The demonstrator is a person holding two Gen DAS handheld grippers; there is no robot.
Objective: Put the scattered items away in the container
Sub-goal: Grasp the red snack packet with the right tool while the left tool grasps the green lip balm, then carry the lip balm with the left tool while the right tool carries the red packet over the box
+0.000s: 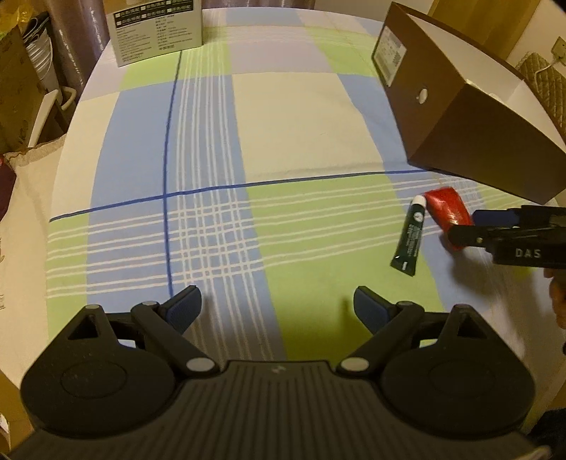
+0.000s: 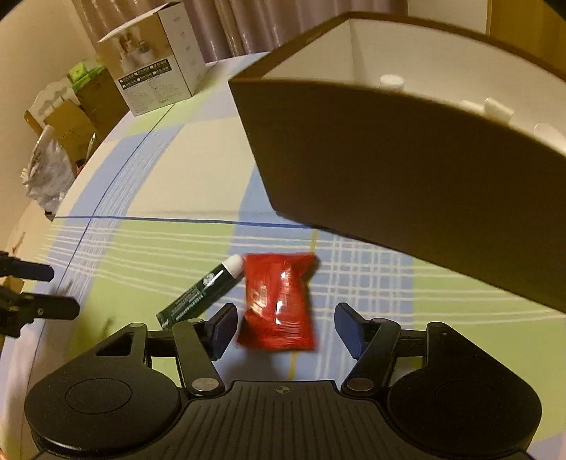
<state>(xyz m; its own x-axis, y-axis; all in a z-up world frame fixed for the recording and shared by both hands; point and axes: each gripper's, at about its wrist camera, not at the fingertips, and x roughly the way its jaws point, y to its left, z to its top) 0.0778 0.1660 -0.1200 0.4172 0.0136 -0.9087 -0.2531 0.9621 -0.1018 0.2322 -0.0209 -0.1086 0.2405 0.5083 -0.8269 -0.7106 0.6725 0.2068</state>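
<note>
A red foil packet (image 2: 279, 300) lies on the checked tablecloth between the fingers of my right gripper (image 2: 286, 325). The left pad is almost at its edge, while a gap shows at the right pad, so the jaws stand open around it. Touching the packet's left side is a dark green tube (image 2: 201, 297) with a white cap. The brown open box (image 2: 389, 159), white inside, stands just beyond with several white items in it. In the left wrist view, packet (image 1: 447, 207), tube (image 1: 410, 237), box (image 1: 460, 106) and right gripper (image 1: 463, 226) sit at the right. My left gripper (image 1: 277, 304) hovers open, with nothing in it.
A white printed carton (image 1: 159, 28) stands at the table's far left corner. Cardboard boxes and bags (image 2: 70, 124) crowd the floor past the table's left edge. A hand (image 1: 559, 293) shows behind the right gripper. My left gripper (image 2: 65, 290) shows at the left edge.
</note>
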